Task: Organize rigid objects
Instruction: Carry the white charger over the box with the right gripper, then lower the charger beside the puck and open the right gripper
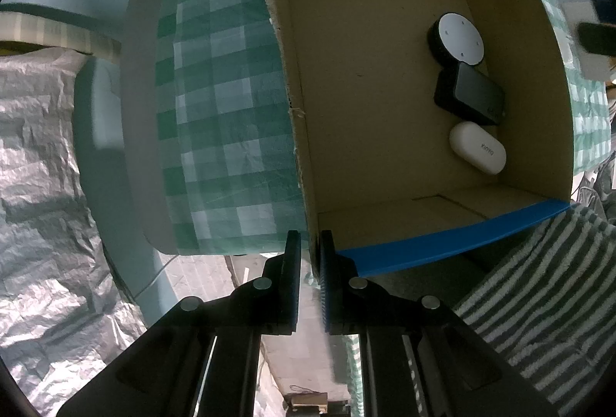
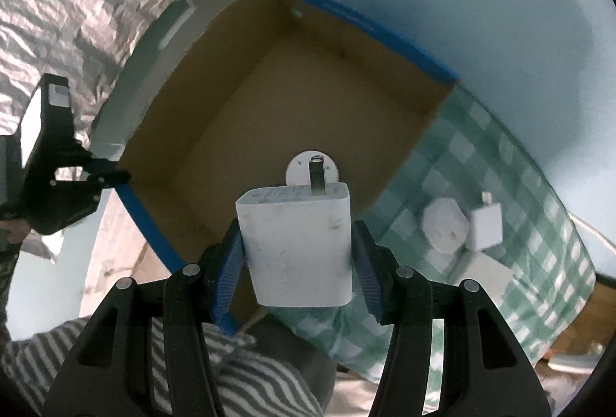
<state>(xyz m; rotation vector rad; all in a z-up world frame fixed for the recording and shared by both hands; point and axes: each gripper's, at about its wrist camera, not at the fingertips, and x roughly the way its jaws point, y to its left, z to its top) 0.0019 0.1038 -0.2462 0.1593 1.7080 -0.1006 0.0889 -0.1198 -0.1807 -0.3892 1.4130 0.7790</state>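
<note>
The right gripper [image 2: 298, 255] has its jaws clamped on a white wall charger [image 2: 298, 243], low centre of its view, prongs forward, over the near edge of the open cardboard box [image 2: 231, 132]. This looks like the carry-in step; next it likely needs lowering onto bare floor.

At lower centre of the left view, the left gripper [image 1: 310, 270] pinches the box's corner wall, jaws nearly together.

Inside already at right: round white-topped puck [image 1: 460, 37], black case [image 1: 471, 95], white earbud case [image 1: 477, 147]. More white pieces [image 2: 448, 228] wait on the checked cloth [image 2: 500, 186].

Left tool [image 1: 310, 278] clamped shut, pointing down; right tool [image 2: 296, 255] gripping.
</note>
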